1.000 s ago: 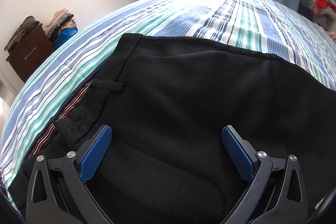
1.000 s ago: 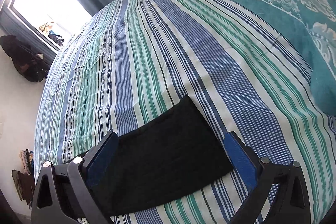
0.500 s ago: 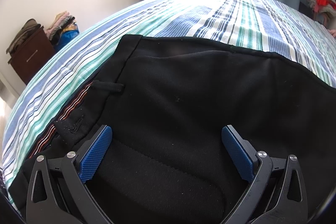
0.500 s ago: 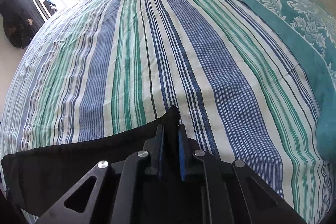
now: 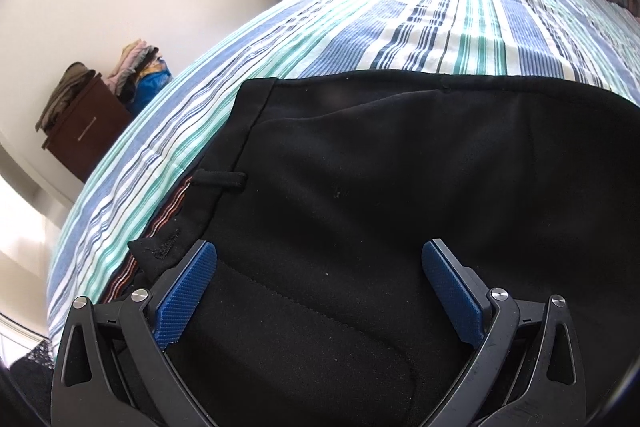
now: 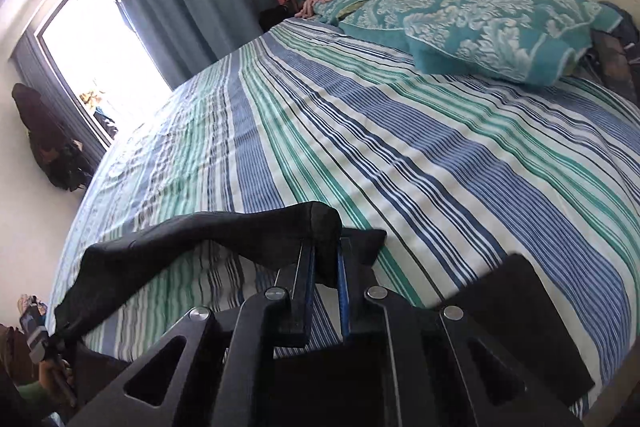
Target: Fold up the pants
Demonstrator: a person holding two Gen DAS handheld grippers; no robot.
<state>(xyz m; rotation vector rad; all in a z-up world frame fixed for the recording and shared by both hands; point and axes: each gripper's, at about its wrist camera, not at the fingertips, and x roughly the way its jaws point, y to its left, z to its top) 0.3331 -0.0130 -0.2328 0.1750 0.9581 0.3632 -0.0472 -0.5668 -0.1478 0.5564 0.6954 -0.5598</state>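
While the left gripper hangs over the waist end of the black pants, its blue pads stand wide apart and press on nothing; fabric lies flat between and beneath them. Waistband runs along the left edge in that view, belt loop on it, striped lining showing at the opening. Pants lie on the striped bedsheet, upper edge straight across the bed.

Right gripper is clamped on a leg end of the pants: jaws nearly together, black cloth pinched between the pads and bunched over the tips. From the clamp the leg sags in a lifted span to the lower left, clear of the sheet along its middle. A second black panel lies flat on the sheet to the right of the gripper, probably more of the same pants, though its join is hidden behind the gripper body.

Teal patterned pillows sit at the head of the bed, well apart from the pants. Brown cabinet with piled clothes stands off the bed's far side. A hand shows at the lower left corner of the right view, blurred
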